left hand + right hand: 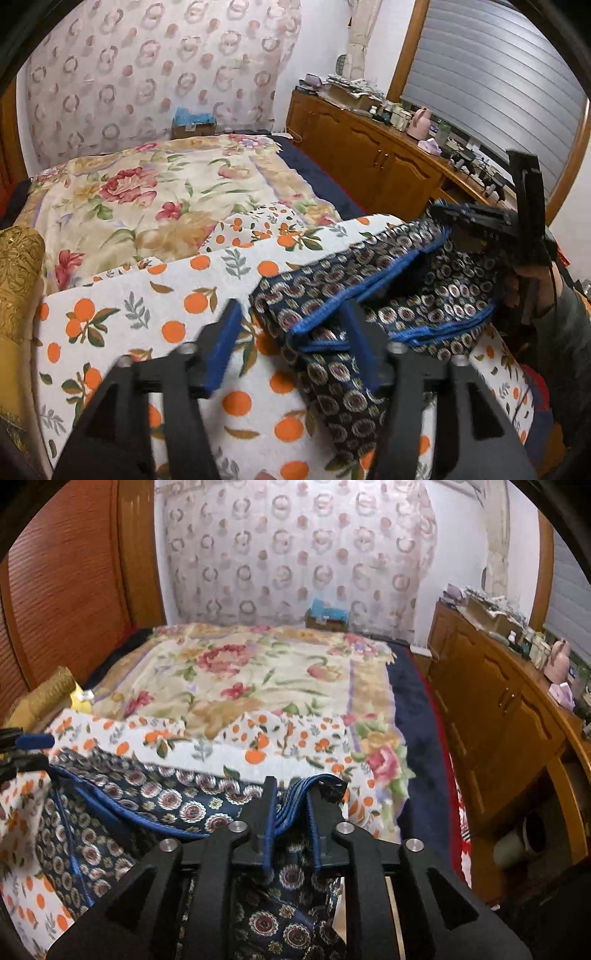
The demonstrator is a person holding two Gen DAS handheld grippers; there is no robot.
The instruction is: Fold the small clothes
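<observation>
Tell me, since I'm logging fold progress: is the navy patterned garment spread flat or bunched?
Bunched. The navy patterned garment lies in overlapping layers on the orange-print cloth, its blue hems clamped in the right gripper.

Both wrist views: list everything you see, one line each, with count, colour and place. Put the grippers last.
Patterned garment: one, navy with blue trim, on the orange-print cloth.
Orange-print cloth: one, white with oranges, near end of the bed.
Floral blanket: one, cream with red flowers, across the bed.
Gold cushion: one, left edge of the bed.
Wooden cabinet: one, brown, right of the bed, cluttered top.
Pink jug: one, on the cabinet.
Curtain: one, white with circles, far wall.
Left gripper: open, over the garment's edge.
Right gripper: shut on the garment's blue trim.
</observation>
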